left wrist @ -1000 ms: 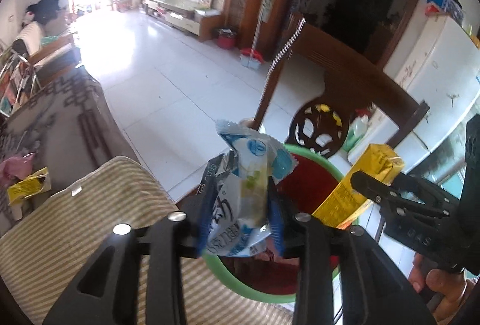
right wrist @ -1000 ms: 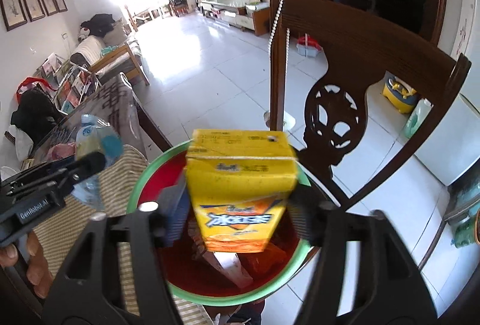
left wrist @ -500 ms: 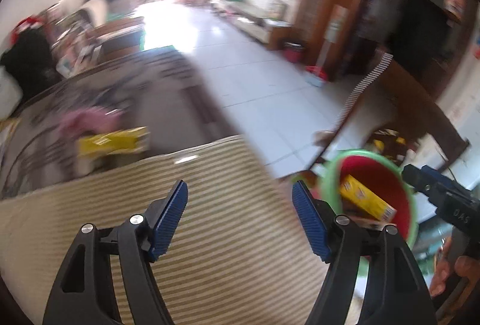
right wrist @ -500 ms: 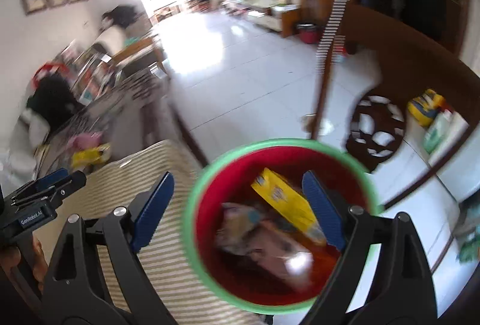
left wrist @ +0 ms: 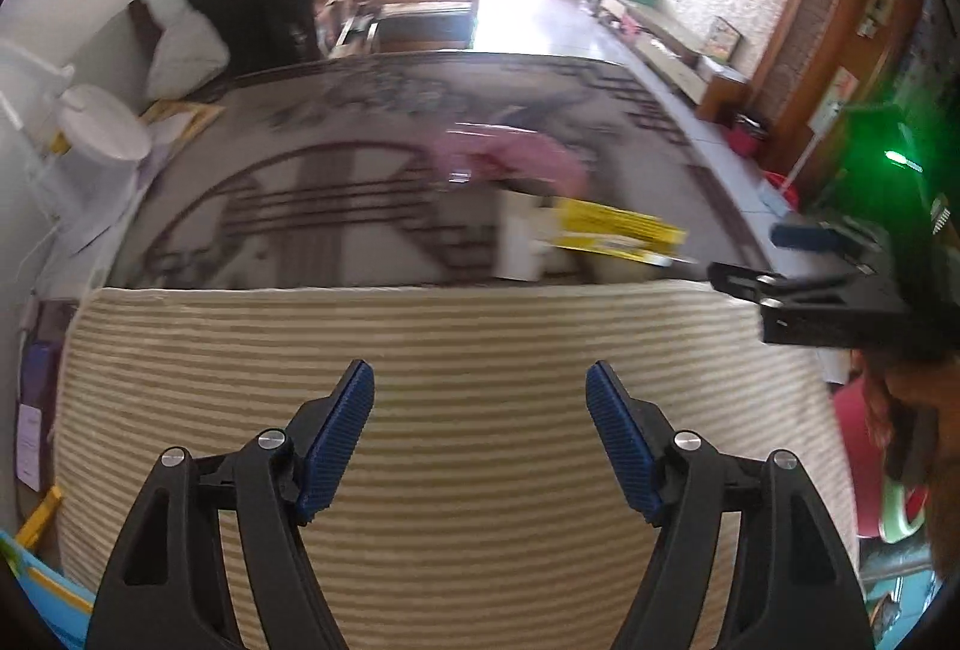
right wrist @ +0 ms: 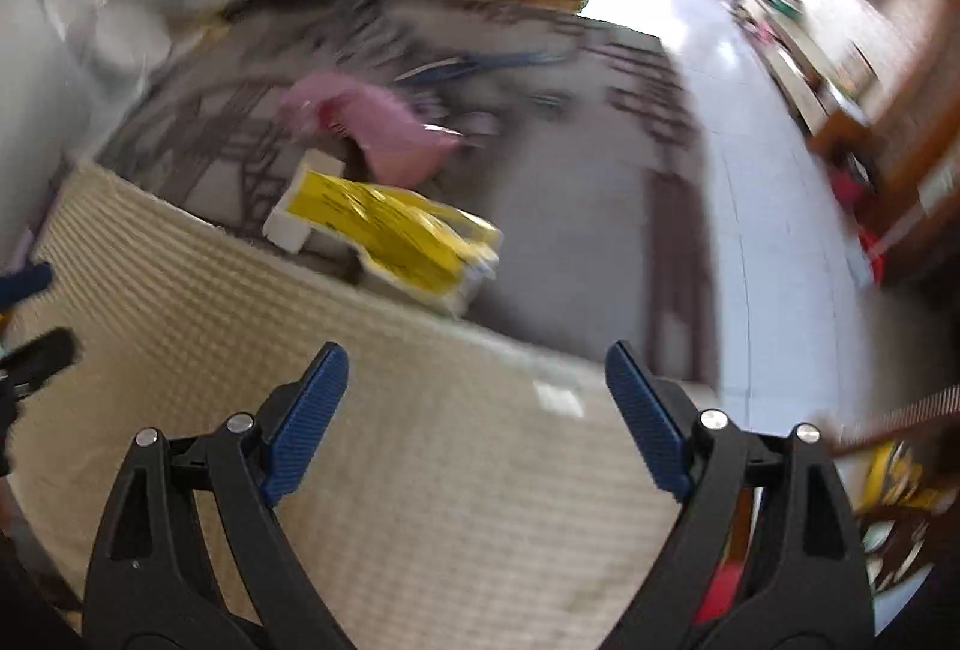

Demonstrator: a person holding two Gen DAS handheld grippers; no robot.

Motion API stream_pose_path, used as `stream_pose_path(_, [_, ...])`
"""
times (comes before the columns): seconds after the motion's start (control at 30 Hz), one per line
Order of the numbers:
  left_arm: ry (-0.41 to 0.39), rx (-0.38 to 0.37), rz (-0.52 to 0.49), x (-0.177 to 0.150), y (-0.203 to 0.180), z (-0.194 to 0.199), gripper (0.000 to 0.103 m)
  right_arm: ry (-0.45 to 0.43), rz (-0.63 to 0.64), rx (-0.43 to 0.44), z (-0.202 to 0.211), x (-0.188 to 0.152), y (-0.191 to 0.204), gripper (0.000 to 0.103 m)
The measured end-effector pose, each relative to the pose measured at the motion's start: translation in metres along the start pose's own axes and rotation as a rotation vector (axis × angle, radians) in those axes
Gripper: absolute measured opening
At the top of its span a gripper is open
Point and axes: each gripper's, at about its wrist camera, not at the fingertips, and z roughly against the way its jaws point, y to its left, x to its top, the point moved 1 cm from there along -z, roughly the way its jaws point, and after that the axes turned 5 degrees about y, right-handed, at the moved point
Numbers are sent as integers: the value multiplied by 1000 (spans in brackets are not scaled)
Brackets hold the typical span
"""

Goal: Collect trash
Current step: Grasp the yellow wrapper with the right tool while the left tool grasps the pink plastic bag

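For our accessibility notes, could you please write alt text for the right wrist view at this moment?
The open, empty right gripper points over a beige striped mat toward a yellow wrapper and a pink wrapper lying on a dark patterned tabletop. The view is motion-blurred; a bright tiled floor stretches away at right.

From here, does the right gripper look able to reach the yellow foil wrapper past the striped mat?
Probably yes: the right gripper is open and empty, and only bare striped mat lies before the yellow foil wrapper.
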Motion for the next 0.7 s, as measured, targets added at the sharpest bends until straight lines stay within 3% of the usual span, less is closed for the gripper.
stream_pose_path(0.17, [-10,-6,3,29,30,-19,77,61,171,-83,-45,41,36,86])
stream_pose_path(0.23, [-23,-12,-32,48,32,-30,77,78,212,-107,-57,47,43,68])
stream_pose_path(0.27, [-27,-14,-59,58,29,-37,78,92,213,-107,-61,48,43,45])
stream_pose_path(0.33, [-32,-14,-120,74,20,-50,79,84,176,-93,-56,47,37,31])
stream_pose_path(0.43, [-51,-9,-238,99,4,-71,81,38,69,-7,-31,33,25,30])
stream_pose_path(0.57, [-62,28,-394,131,-19,-104,82,6,-40,68,5,-16,15,30])
stream_pose_path(0.7, [-88,53,-457,166,-37,-126,83,25,-165,121,21,-67,6,30])
